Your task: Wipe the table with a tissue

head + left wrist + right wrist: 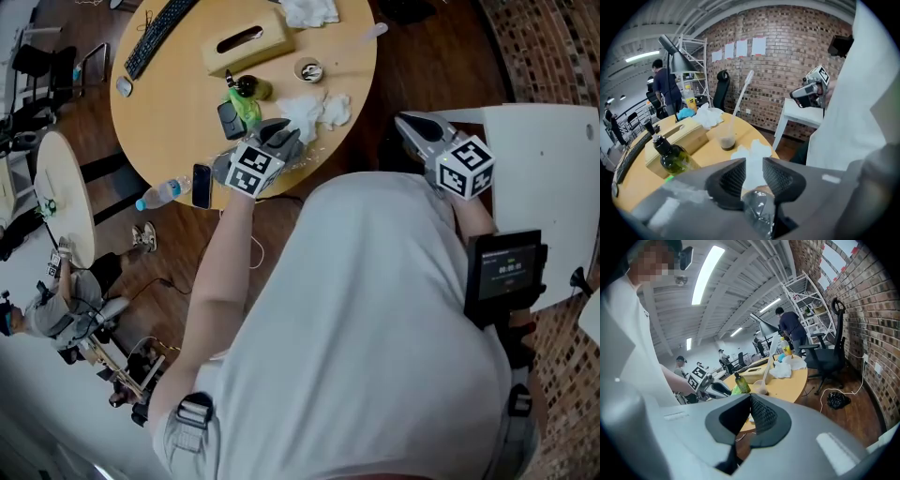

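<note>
A keyboard (159, 36) lies beside a wooden box (248, 42). Nearby stand a green bottle (246, 87) and a cup (308, 69). A phone (202, 185) lies just beside a water bottle (164, 193).

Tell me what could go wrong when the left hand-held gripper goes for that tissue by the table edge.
1. The tissue lies near the edge of the table; a nudge from the open left hand-held gripper might push it off.
2. The green bottle stands close beside it; a sideways wipe could topple it.
3. The small cup sits just beyond and might tip.
</note>
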Tool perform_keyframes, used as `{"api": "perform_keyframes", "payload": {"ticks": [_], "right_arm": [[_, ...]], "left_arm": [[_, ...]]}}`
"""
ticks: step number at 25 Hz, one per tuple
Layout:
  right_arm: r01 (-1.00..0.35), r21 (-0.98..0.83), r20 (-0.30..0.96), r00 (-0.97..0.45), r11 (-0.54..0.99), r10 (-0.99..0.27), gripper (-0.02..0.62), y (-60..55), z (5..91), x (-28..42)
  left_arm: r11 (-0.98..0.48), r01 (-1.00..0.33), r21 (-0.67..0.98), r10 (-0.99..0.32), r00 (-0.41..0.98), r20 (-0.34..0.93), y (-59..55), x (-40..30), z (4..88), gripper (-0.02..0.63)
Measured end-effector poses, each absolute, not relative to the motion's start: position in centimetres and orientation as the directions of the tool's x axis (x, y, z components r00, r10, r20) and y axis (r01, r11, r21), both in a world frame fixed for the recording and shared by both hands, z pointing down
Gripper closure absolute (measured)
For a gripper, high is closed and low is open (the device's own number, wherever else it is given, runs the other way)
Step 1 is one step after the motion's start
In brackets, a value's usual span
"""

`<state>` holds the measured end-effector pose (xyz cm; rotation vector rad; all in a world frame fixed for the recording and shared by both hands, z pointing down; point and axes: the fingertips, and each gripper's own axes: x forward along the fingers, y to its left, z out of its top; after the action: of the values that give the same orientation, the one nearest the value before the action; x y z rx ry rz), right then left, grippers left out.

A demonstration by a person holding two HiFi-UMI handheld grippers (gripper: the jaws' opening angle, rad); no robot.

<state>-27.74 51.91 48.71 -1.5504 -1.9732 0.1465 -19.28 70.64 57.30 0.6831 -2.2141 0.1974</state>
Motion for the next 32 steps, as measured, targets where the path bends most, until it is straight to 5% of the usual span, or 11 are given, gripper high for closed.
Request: {"api": "perform_keyframes", "payload": {"ticks": [4, 13, 16, 22, 32], "right_arm": [[0.832, -0.45, 0.403, -0.134, 0.323, 0.905, 0.588, 51.4, 48.8, -28.5], [0.789, -0.464, 0.409, -0.213, 0.403, 0.887, 0.588, 48.8, 49.1, -29.8], [0.77, -0.472, 0.408, -0.241, 0.429, 0.881, 0.588, 47.8, 49.2, -29.9], [0.75, -0.473, 0.401, -0.285, 0.463, 0.871, 0.588, 47.6, 48.9, -29.2], [0.743, -0.473, 0.394, -0.302, 0.473, 0.868, 0.588, 47.9, 48.4, -27.9]], "left_arm": [[0.798, -0.597, 0.079, -0.413, -0.447, 0.793, 70.6, -20.5, 59.0, 0.387], [0.781, -0.611, 0.133, -0.315, -0.2, 0.928, 71.7, -20.6, 64.9, 0.318], [0.789, -0.593, 0.16, -0.304, -0.151, 0.941, 71.5, -19.8, 66.1, 0.348], [0.832, -0.527, 0.172, -0.313, -0.191, 0.93, 72.1, -19.1, 65.7, 0.511], [0.922, -0.336, 0.19, -0.354, -0.537, 0.766, 72.6, -19.7, 59.7, 0.529]]}}
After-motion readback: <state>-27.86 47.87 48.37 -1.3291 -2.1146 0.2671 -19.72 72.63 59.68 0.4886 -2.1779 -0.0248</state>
